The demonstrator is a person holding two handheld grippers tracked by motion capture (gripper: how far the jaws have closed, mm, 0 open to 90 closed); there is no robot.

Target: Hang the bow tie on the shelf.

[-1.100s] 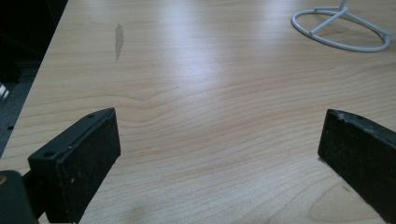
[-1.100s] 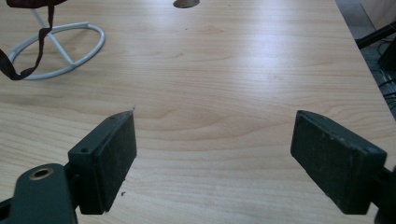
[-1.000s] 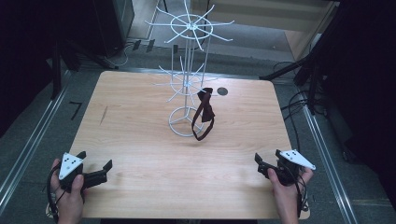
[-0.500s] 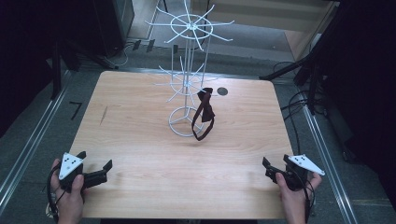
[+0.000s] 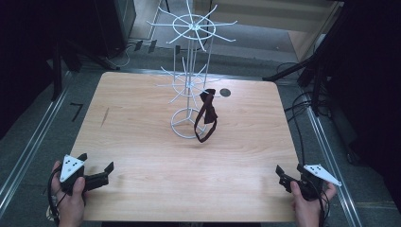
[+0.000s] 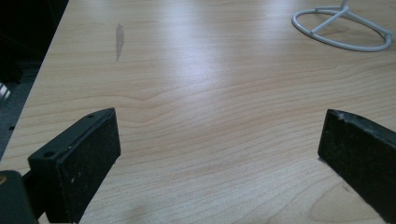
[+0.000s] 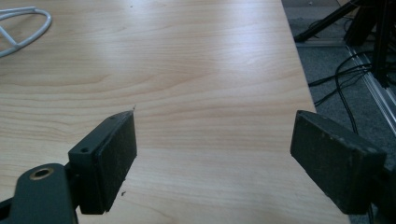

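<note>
Both grippers, left [image 5: 97, 174] and right [image 5: 288, 176], are sitting released at the near corners, while the bow tie [image 5: 206, 117] is dangling mid-table off the flimsy rack [image 5: 191, 85], so yanking it is probably tipping everything.

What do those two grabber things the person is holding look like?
Each one is black. The left gripper and the right gripper both have two flat, blocky black jaws with small screw holes. A pale grey three-cornered plate with dark dots sits on top of each, and a black cable trails from each.
</note>
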